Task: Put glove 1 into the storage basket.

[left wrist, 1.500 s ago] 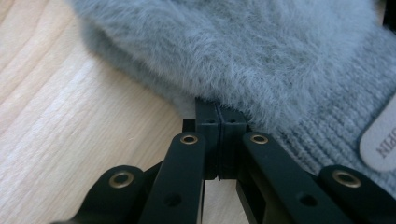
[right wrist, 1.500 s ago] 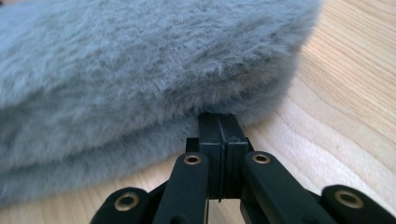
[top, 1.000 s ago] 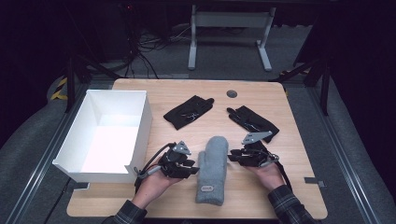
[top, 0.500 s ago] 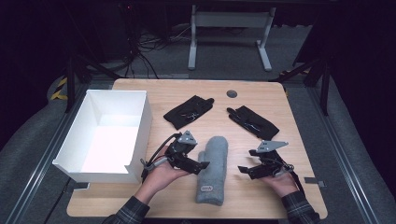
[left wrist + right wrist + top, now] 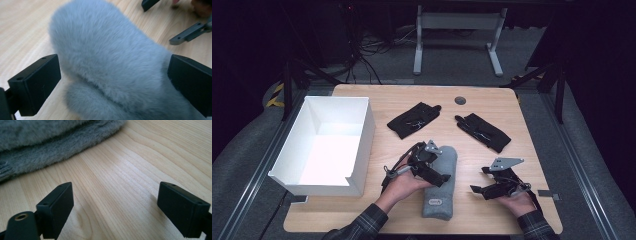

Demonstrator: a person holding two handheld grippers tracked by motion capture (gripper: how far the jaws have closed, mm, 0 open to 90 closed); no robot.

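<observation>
We are holding the left gripper (image 5: 438,170) over the fluffy grey mitten (image 5: 441,185), its jaws having just been opening wide, the mitten between them unpinched. Our right gripper (image 5: 478,181), jaws likewise just spread and empty, is hovering just beside it over the wooden table (image 5: 532,150).

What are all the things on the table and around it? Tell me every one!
Fluffy mitten: one, grey, near middle of the table, between the two tools.
Gloves: two, black, one mid-table, one right of it.
Box: one, white, open, empty, on the left edge.
Table: one, light wood, with a round dark cap near its far edge.
Metal stand: one, grey, on the floor behind.
Left tool: one, black, jaws open over the mitten.
Right tool: one, black, jaws open, above bare wood.
</observation>
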